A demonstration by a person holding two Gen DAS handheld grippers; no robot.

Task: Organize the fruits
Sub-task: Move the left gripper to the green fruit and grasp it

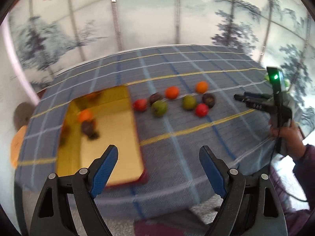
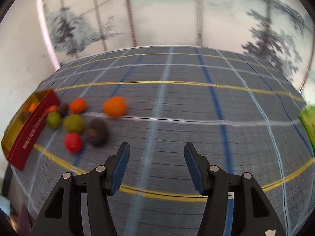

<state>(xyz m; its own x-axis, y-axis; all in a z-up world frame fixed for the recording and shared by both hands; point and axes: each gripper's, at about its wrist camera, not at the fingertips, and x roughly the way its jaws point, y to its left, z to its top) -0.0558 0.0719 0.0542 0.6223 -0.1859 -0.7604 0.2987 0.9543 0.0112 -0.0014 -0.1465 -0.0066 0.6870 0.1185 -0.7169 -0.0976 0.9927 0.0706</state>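
Both grippers are empty, so the step in hand looks like a reach for the next fruit, with a few pieces already boxed and most still loose on the counter [image 2: 177, 118]. In the left wrist view the left gripper [image 1: 158, 164] fills the bottom edge, its jaws spread wide with nothing between them, pointing steeply down over the near end of the gold-lined box [image 1: 110, 143], which lies at about ten o'clock from the jaws. Inside the box, toward its far end, sit an orange fruit [image 1: 85, 115] and a dark fruit [image 1: 89, 128]; further dark shapes there are too blurred to name. Beyond the box, at about twelve to one o'clock, the loose cluster lies in two loose rows: red, dark, green and orange pieces, among them a red fruit [image 1: 201, 110] nearest the right side. At three o'clock the person's hand [image 1: 285, 135] holds the right gripper [image 1: 239, 99], aimed toward that cluster from well apart. In the right wrist view its jaws stand partly spread and empty over bare plaid cloth, while the fruits lie at ten o'clock, a dark fruit [image 2: 97, 131] and the red fruit [image 2: 73, 142] nearest, a lone orange [image 2: 115, 106] farther out. The next move likely calls for swinging the right gripper leftward and down, straddling one piece without nudging its neighbours, which sit touching or just beside one another.
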